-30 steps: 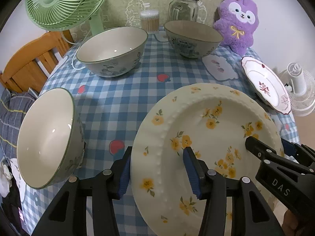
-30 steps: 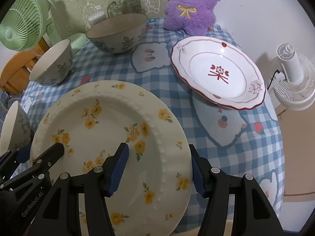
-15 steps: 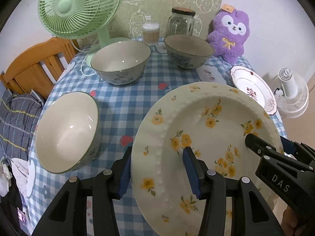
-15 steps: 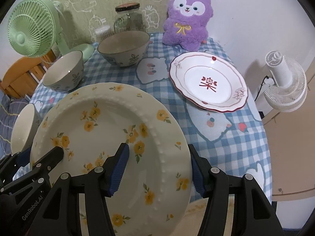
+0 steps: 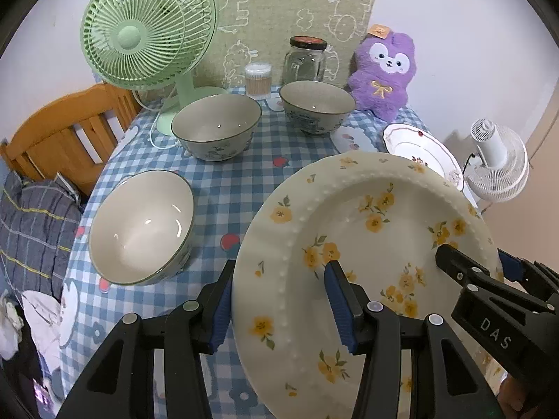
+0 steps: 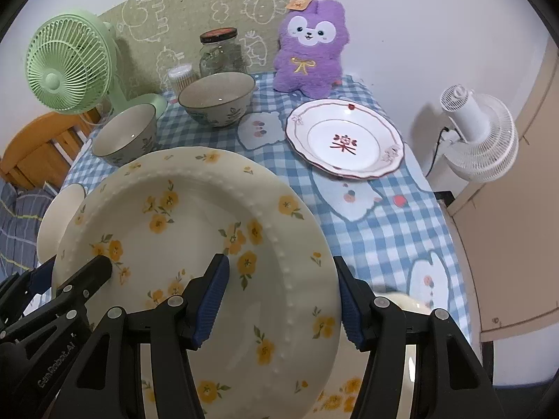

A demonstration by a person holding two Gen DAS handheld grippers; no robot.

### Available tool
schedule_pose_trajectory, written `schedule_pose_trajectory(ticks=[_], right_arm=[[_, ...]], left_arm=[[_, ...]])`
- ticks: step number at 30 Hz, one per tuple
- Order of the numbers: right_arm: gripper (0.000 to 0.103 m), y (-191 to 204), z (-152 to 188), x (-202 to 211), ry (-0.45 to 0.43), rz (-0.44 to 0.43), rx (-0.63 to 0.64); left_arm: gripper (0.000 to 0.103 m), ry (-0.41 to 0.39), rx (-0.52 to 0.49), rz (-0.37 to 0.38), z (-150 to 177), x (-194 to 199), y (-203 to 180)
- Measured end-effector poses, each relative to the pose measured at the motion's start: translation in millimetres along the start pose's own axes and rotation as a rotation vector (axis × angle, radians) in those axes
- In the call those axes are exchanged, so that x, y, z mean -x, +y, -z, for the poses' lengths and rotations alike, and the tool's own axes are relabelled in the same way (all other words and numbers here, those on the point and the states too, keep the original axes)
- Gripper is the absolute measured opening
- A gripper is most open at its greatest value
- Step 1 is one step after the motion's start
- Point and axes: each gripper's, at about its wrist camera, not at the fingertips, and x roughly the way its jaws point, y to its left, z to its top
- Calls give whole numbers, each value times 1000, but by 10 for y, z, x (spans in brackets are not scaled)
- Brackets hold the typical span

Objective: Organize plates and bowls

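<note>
Both the left gripper [image 5: 279, 302] and the right gripper [image 6: 279, 300] clamp opposite rims of the cream, yellow-flowered ceramic plate [image 5: 367, 244], held clear above the checked tablecloth [image 5: 227, 188], the red-rimmed white plate [image 6: 344, 139] lying ahead on the right gripper's side.

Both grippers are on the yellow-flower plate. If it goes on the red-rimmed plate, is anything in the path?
Nothing visible. The yellow-flower plate is gripped at opposite rims by the left gripper and right gripper. Only bare tablecloth lies between it and the empty red-rimmed plate. The bowls and purple plush sit off to the side.
</note>
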Motion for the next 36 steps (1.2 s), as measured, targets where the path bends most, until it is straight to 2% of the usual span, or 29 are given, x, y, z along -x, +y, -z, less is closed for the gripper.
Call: schedule_pose_trajectory(ticks=[16,23,36], right_arm=[[62,-146,503,328,-9,84,-107],[62,-366,623,316,7,88,-131],[61,-823,774,232,52,93,-99]], left_arm=[[50,-1,-97,80,319,196,-157],[50,13,-118,71,423,170,-380],[50,62,-77,60,660,53,-814]])
